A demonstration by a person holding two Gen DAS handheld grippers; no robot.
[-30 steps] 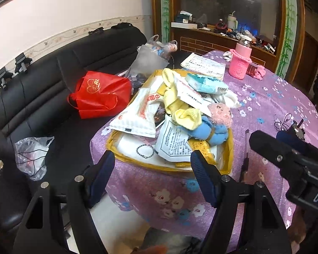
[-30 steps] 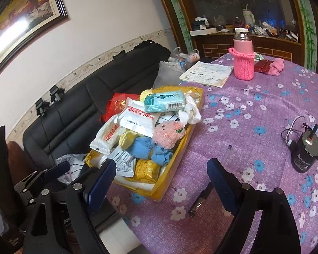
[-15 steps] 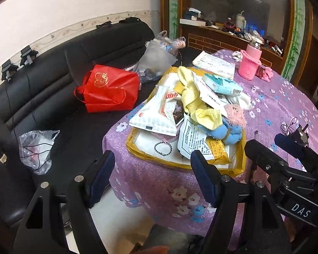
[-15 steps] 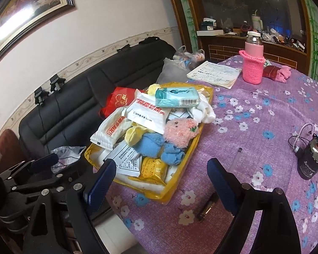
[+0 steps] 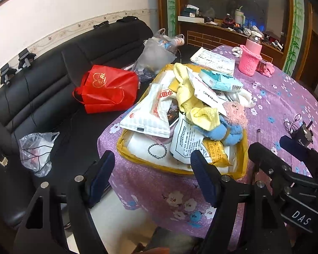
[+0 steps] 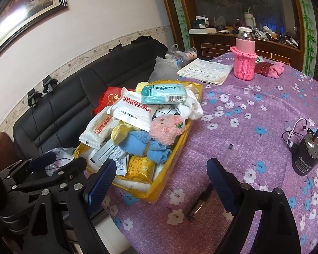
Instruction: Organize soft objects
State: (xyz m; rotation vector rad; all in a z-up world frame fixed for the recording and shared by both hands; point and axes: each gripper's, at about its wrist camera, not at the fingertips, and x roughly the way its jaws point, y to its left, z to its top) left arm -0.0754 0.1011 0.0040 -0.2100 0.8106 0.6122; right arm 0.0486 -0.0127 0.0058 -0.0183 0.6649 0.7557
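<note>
A yellow tray (image 5: 241,165) (image 6: 176,154) sits at the table's near-left edge, heaped with soft things and packets. On the heap lie a pink plush toy (image 5: 235,113) (image 6: 166,129), blue knit socks (image 5: 229,132) (image 6: 146,146), a yellow cloth (image 5: 193,99), a white cloth (image 6: 190,108), a teal tissue pack (image 5: 219,81) (image 6: 164,94) and white packets (image 5: 152,114). My left gripper (image 5: 152,175) hangs open below the tray's near edge, off the table. My right gripper (image 6: 161,177) is open near the tray's front corner. Neither holds anything.
On the purple floral tablecloth (image 6: 254,110) stand a pink-sleeved bottle (image 6: 244,59), papers (image 6: 205,69), a pink cloth (image 6: 273,68), a black motor with wires (image 6: 307,154) and a pen (image 6: 200,203). A black sofa (image 5: 42,89) at left carries a red bag (image 5: 108,89) and plastic bags (image 5: 36,150).
Both grippers have pulled back and risen a little, so the tray and table look smaller and farther. Both stay open; nothing on the tray has moved.
</note>
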